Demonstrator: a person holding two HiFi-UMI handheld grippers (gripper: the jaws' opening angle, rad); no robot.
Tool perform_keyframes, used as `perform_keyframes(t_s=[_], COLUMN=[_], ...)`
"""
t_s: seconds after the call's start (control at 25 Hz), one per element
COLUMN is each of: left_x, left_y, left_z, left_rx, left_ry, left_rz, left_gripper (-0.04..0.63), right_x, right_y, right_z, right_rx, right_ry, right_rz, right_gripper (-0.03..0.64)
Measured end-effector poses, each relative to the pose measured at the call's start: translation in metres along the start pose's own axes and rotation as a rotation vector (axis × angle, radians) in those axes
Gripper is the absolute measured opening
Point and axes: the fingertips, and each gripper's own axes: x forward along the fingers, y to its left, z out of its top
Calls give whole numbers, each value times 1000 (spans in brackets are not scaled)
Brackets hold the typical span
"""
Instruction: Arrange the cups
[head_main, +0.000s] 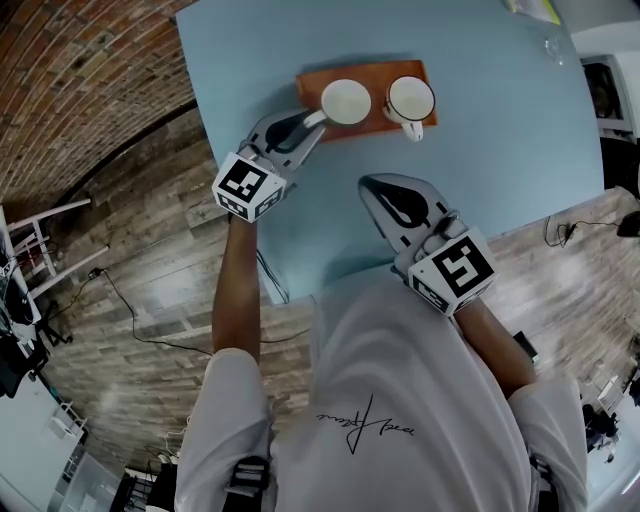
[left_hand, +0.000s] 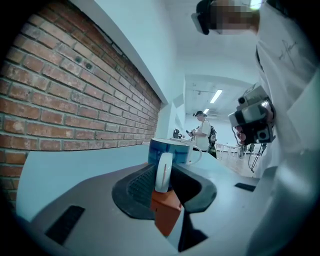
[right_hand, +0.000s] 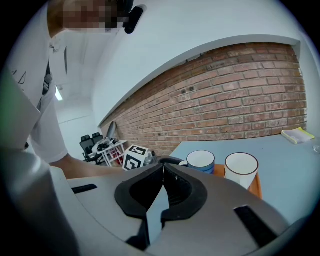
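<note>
An orange tray (head_main: 372, 75) at the far side of the light blue table (head_main: 480, 150) carries two cups. The blue cup (head_main: 346, 101) with a white inside stands on the left. A white cup (head_main: 410, 97) with a brown rim stands on the right. My left gripper (head_main: 318, 120) reaches in from the left, and its jaws are shut on the blue cup's white handle (left_hand: 163, 172), above the tray's edge (left_hand: 165, 210). My right gripper (head_main: 368, 183) is shut and empty, nearer me on the table, short of both cups (right_hand: 201, 160) (right_hand: 241, 170).
A yellow-green booklet (head_main: 535, 8) lies at the table's far right corner. A brick wall (left_hand: 60, 100) runs along the left side. The table's left edge drops to a wooden floor with cables (head_main: 130, 310). A person (left_hand: 202, 132) stands far off in the room.
</note>
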Motion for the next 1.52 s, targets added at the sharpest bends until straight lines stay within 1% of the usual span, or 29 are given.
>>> perform_keyframes(t_s=[0.24, 0.4, 0.56, 1.0, 1.52], left_x=[2, 2, 5, 2, -7], left_y=[-4, -3, -5, -14, -18], left_z=[0, 1, 3, 12, 16], left_rx=[38, 31, 41, 14, -20], left_ry=[-2, -22, -22, -47, -65], left_rz=[27, 79, 123, 217, 283], left_gripper=[71, 63, 61, 57, 56], right_x=[0, -2, -6, -17, -26], right_y=[3, 3, 0, -1, -4], right_z=[-3, -7, -10, -11, -13], right_rx=[-1, -1, 5, 6, 13], right_ry=[1, 4, 6, -9, -23], right_rz=[7, 6, 1, 11, 22], right_gripper=[21, 21, 21, 21, 21])
